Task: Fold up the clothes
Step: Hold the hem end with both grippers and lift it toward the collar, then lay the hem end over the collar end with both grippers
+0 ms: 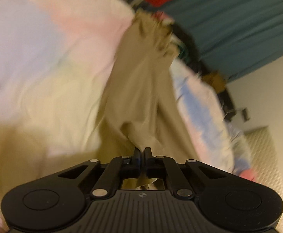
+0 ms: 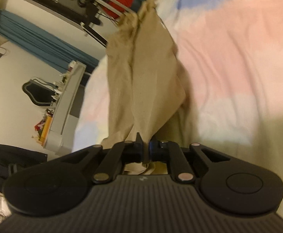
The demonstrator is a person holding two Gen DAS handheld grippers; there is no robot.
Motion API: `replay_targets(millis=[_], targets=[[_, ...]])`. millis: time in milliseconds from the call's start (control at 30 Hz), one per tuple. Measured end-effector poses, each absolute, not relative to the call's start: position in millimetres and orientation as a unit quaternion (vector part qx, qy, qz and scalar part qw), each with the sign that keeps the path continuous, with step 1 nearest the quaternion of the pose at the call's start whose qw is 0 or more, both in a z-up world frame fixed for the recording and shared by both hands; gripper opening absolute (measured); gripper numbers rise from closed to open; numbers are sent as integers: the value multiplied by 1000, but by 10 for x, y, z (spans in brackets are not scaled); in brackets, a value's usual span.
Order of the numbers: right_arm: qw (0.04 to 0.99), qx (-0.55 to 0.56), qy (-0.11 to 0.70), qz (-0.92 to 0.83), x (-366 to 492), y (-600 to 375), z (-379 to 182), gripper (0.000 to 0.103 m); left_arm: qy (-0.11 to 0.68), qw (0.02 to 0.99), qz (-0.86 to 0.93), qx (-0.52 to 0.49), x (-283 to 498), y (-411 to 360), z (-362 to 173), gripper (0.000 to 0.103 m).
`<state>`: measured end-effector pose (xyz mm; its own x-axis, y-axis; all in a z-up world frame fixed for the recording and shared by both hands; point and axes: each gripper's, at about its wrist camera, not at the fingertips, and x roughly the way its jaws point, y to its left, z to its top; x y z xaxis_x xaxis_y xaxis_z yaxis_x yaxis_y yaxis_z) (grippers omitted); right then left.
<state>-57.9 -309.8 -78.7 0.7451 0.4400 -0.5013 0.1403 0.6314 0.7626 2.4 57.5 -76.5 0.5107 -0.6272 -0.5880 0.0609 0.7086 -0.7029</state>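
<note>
Seems an early stage of the fold, by judgement only. On the left: left gripper (image 1: 142,149) clenched on an edge of the beige garment (image 1: 141,89), cloth pinched between the closed jaws and running away from them toward its far end. Garment long and narrow, bunched and twisted, lifted at the near end and trailing over the pastel bedspread (image 1: 44,54). On the right: right gripper (image 2: 144,142) also clamped on the same garment (image 2: 147,81), a fold of cloth caught between the fingers. No flat, finished fold visible yet; still to do, probably: spread it, bring the halves together, smooth. No readable writing or brand anywhere; only a small unclear emblem on each gripper body.
</note>
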Motion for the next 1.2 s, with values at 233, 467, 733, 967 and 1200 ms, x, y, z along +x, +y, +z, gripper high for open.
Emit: replay_targets(millis=[233,467,733,967,1200], targets=[[858,416,285,91,-880,-3049,-266,8,383,829,-240,-330,-193,813,-97,3],[873,399,257,115,-1427,-2971,128,8,356,835,-249,-338,-528,935,216,3],[862,435,241,94,-1367,-3041,251,8,348,837,-234,-352,-517,911,357,3],[878,411,244,38,-237,-3125,335,9,333,860,-210,-325,273,658,426,4],[892,362,271,17,779,-3275,-210,9,310,907,-174,-227,1605,166,94,2]])
